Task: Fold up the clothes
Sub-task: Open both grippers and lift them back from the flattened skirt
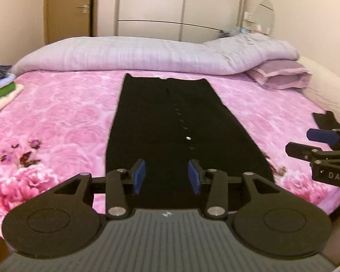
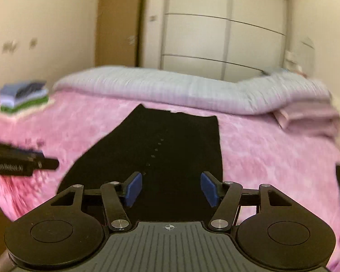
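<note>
A black buttoned garment (image 1: pixel 170 122) lies flat in a long narrow strip down the middle of the pink floral bedspread (image 1: pixel 56 117), its buttons running along the centre. My left gripper (image 1: pixel 167 176) hovers open over the garment's near end, nothing between its blue pads. The right gripper (image 1: pixel 317 142) shows at the right edge of the left wrist view. In the blurred right wrist view the same garment (image 2: pixel 170 149) stretches ahead, and my right gripper (image 2: pixel 171 189) stands open above its near end. The left gripper (image 2: pixel 34 161) enters from the left there.
A stack of folded clothes (image 1: pixel 0 88) sits at the bed's far left corner (image 2: pixel 22 97). A rolled lilac duvet (image 1: pixel 136 54) and a pillow (image 1: pixel 281 74) lie across the far side. Another dark piece of cloth (image 1: pixel 324 120) lies at the right edge. Wardrobe and door stand behind.
</note>
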The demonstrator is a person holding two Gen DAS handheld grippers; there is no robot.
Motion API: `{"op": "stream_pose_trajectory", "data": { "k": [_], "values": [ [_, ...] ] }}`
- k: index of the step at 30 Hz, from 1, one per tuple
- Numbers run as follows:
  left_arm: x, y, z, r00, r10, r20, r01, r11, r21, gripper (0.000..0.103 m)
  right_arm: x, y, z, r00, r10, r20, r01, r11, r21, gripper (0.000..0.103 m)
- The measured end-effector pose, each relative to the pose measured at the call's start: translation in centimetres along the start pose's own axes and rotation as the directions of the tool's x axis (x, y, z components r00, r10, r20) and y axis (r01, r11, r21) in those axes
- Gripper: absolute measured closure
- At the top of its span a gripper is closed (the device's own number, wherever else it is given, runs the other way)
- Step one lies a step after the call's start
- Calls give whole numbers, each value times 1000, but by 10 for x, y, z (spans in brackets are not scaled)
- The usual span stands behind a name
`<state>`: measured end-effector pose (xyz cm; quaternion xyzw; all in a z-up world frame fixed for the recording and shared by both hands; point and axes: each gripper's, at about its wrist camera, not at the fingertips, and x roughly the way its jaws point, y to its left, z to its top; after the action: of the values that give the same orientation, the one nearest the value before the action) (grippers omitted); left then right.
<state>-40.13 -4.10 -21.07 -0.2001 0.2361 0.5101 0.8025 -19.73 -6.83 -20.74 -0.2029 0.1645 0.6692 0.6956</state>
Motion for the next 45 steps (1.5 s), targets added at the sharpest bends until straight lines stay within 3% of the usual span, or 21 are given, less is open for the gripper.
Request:
{"op": "stream_pose_trajectory", "data": {
  "k": [5,7,12,16,19,23,26,45],
  "values": [
    [11,-1,-7,999,43,-31,-44,999,-27,65,46,-5,0,996,-1,-92,-1,1000,-14,41],
    [18,-4,-12,996,71,-50,-71,997,-10,65,57,-6,2,995,-35,-90,35,999,-7,41],
    [26,0,-31,986,132,-99,-132,991,5,65,31,8,-22,982,-169,-84,175,982,74,41],
    [25,-2,-48,975,181,-126,-178,984,31,65,-1,14,-69,988,-78,-134,110,962,251,41],
    [20,-10,-59,971,201,-128,-194,979,67,65,-15,12,-101,980,-47,-192,114,927,358,41],
    [11,-19,-67,975,180,-129,-168,981,99,65,-29,-1,-105,973,-127,-194,193,909,369,41],
    [4,-24,-69,979,162,-121,-149,982,113,64,-39,-4,-98,977,-153,-146,196,914,356,41],
    [-19,-14,-73,981,167,-96,-159,983,89,60,-46,18,-101,973,-149,-179,193,944,266,41]
  ]
}}
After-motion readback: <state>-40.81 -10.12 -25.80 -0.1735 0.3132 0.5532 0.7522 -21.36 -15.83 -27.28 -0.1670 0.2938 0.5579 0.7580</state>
